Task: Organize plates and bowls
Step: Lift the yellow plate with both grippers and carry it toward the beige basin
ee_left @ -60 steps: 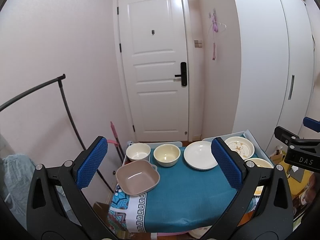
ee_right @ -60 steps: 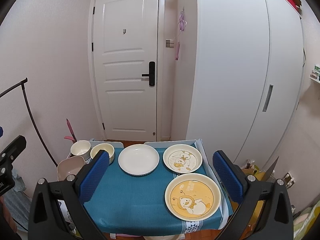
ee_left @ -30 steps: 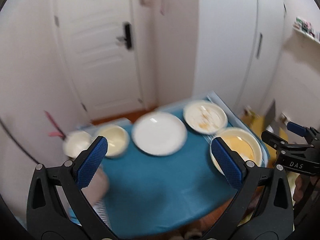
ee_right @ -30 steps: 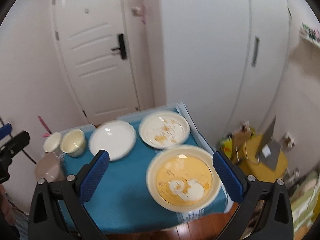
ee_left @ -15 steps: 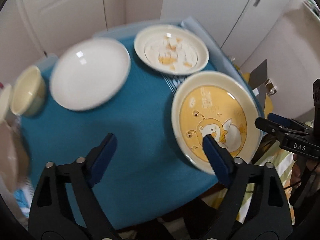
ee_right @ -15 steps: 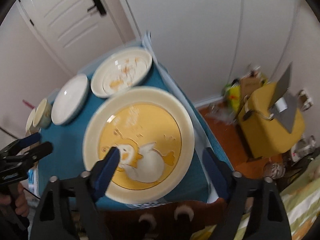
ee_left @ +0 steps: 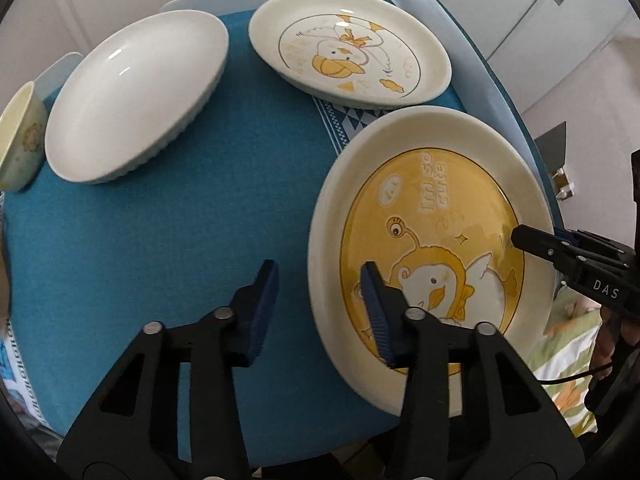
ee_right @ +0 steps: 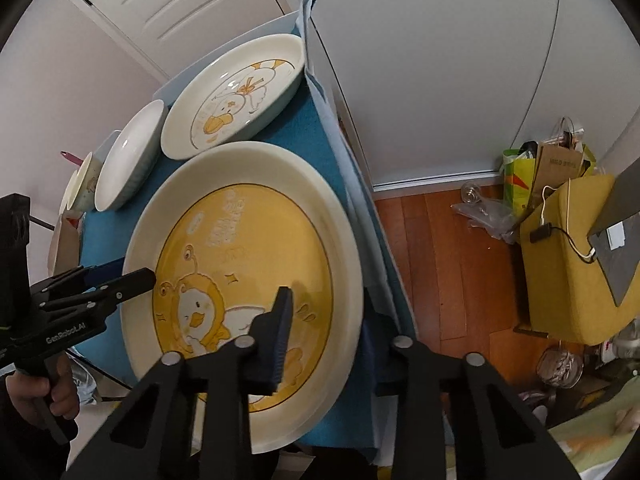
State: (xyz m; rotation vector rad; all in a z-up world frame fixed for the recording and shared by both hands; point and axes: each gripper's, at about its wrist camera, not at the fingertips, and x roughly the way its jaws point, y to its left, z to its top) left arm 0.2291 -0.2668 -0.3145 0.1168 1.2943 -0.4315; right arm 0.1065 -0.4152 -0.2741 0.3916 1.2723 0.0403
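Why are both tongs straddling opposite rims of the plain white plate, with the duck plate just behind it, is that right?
Wrong plate: both wrist views show the left tongs and right tongs straddling the big yellow cartoon plate. The duck plate sits just behind that.

right gripper's (ee_right: 326, 334) outer finger behind plate (ee_right: 240, 240)

The yellow plate (ee_left: 432, 216) looks like glossy glazed ceramic, as do the duck plate (ee_left: 352, 48) and the ribbed white dish (ee_left: 132, 96); the tablecloth (ee_left: 160, 240) is matt, finely woven blue fabric; the floor (ee_right: 440, 264) is polished reddish wood.
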